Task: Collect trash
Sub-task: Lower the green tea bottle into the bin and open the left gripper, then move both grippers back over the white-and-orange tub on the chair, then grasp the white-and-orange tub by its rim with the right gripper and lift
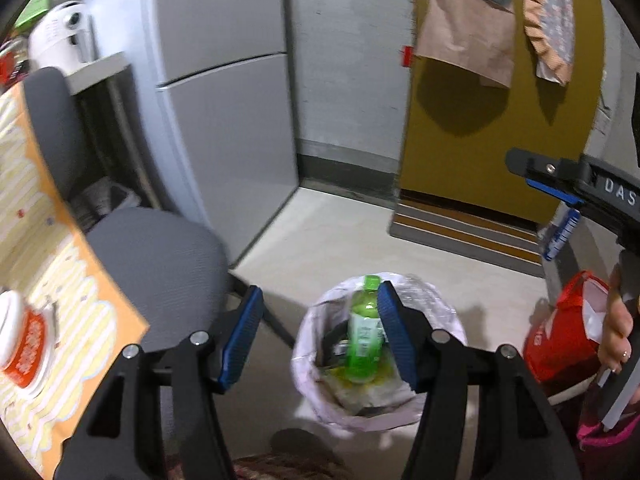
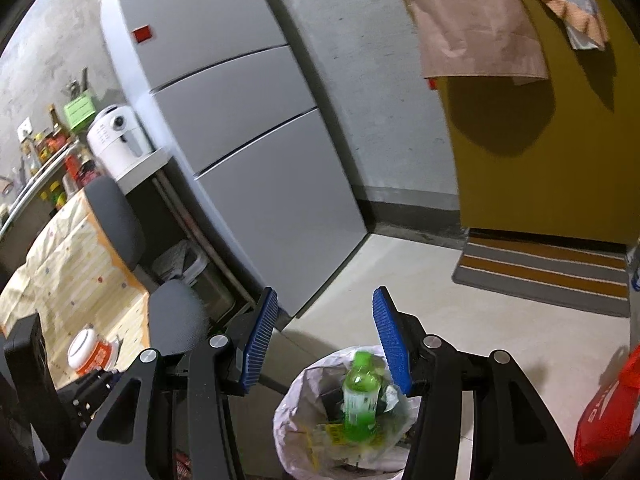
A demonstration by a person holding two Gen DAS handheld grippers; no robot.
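Note:
A green plastic bottle is blurred over the mouth of a bin lined with a white bag, above other trash; I cannot tell whether it rests or falls. It also shows in the right wrist view, over the same bin. My left gripper is open and empty above the bin. My right gripper is open and empty, also above the bin; it shows at the right of the left wrist view. An orange-and-white cup sits on the table.
A grey chair stands between the table and the bin. A grey fridge is behind it. A red bag sits right of the bin. A striped mat lies before a mustard door.

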